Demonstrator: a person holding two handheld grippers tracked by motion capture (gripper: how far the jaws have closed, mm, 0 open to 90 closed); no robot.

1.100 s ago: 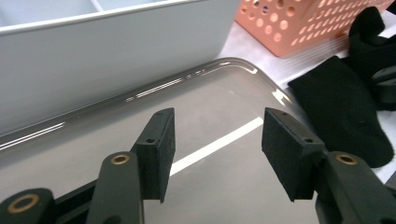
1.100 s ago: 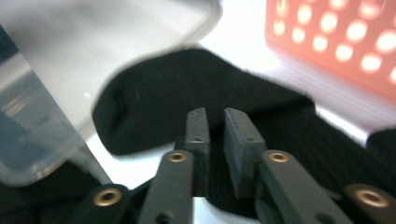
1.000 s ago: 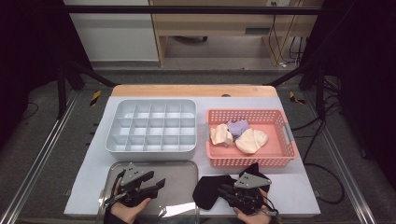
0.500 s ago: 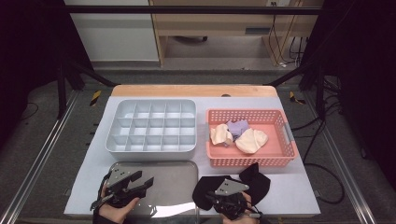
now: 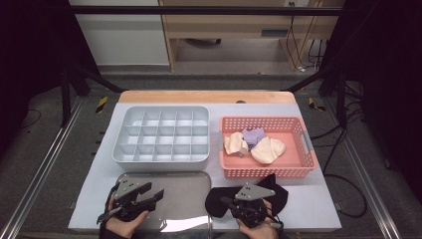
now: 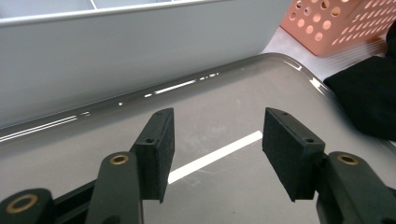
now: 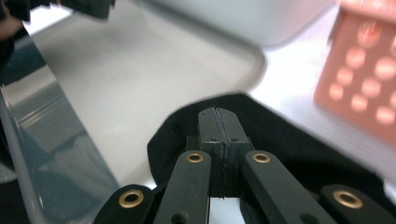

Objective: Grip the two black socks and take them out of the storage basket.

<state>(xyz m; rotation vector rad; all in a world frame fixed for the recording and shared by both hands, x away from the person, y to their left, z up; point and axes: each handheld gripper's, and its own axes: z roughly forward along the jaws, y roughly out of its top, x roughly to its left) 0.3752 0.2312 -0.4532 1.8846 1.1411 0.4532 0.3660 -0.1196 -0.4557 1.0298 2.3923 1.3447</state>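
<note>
at the near edge of the table:
left gripper [image 5: 133,198]: its fingers [image 6: 161,144] are spread wide apart with nothing between them. it hangs just over the shiny metal tray [image 6: 219,121].
right gripper [image 5: 248,200]: its fingers [image 7: 219,135] are pressed flat together. no cloth can be seen between the tips. it sits right on top of the black cloth [image 5: 271,191].
black cloth: it lies bunched up on the white table [image 5: 318,204], just beside the right side of the metal tray. one edge of it touches or lies over the tray's rim.
metal tray: it is flat and bare, and the ceiling light shines on it.
grey box [image 5: 161,134]: it has many little square holes. it sits just behind the tray.
pink basket [image 5: 298,164]: it sits right of the grey box and just behind the black cloth. inside are two cream cloths [image 5: 266,149] and a purple cloth [image 5: 254,135], all touching.
</note>
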